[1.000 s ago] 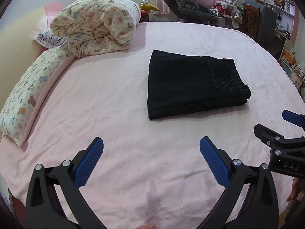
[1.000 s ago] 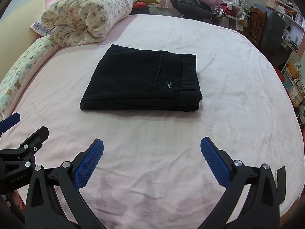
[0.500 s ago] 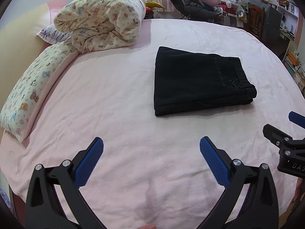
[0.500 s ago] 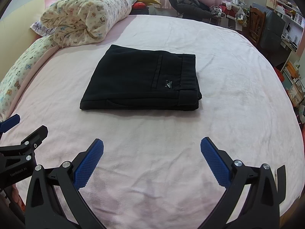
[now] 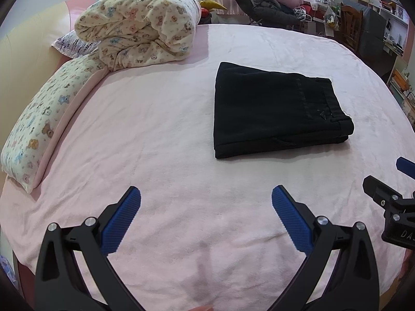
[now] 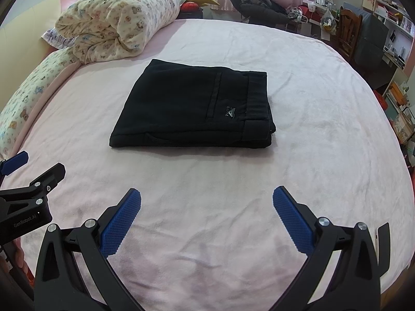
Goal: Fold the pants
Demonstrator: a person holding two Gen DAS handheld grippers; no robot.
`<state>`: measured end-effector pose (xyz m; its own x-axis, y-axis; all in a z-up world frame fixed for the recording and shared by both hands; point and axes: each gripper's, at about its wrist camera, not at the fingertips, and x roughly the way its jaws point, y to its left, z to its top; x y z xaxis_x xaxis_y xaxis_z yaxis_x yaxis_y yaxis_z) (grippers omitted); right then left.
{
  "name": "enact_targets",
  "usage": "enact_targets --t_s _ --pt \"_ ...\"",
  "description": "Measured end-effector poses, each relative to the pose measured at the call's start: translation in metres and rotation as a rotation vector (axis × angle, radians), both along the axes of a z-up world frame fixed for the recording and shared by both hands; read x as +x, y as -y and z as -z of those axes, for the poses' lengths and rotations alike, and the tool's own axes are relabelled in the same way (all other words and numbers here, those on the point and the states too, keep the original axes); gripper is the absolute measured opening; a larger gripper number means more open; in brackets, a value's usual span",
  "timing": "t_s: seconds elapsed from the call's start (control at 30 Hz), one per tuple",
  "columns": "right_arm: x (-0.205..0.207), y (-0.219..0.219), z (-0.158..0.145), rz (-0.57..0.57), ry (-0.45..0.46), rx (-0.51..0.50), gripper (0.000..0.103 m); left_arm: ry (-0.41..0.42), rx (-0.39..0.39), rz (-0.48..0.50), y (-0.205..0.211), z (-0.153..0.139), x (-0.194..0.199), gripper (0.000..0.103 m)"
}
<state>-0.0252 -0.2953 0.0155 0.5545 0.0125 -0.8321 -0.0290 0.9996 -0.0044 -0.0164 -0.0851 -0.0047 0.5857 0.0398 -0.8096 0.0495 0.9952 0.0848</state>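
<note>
Both retreat slightly: left gripper (image 5: 206, 216) and right gripper (image 6: 206, 216), jaws apart, empty, hover over open pink blanket (image 6: 324, 119) near its front edge; folded black pants (image 6: 197, 108) lie mid-bed.

Pink-covered bed (image 5: 160, 134), wooden chair (image 5: 350, 26), cluttered shelves (image 6: 391, 7), daylit windows behind.

left gripper (image 5: 206, 198) jaws spread wide, nothing between the blue pads (image 5: 122, 223), held low and level, pointing forward. right gripper (image 6: 206, 198) same: jaws wide apart, empty, blue pads (image 6: 293, 223) facing inward. the two sit side by side, near each other but not touching; each one's finger tip shows at the edge of the other's view.
</note>
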Motion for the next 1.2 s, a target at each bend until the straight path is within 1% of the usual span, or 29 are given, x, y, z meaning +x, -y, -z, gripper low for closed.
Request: enact_targets --t_s 0.37,0.73,0.87,1.2 --pt "0.0 0.0 0.001 0.0 -0.002 -0.002 0.102 0.0 -0.011 0.016 0.004 -0.002 0.004 0.101" --pt "0.003 0.0 0.005 -0.006 -0.017 0.001 0.102 -0.001 -0.006 0.028 0.008 0.0 0.005 0.101" --pt "0.004 0.0 0.006 -0.006 -0.021 -0.001 0.102 -0.003 -0.005 0.016 0.008 0.0 0.006 0.101" --pt "0.005 0.001 0.007 -0.004 -0.025 0.001 0.102 -0.008 -0.014 0.026 0.01 0.002 0.007 0.101"
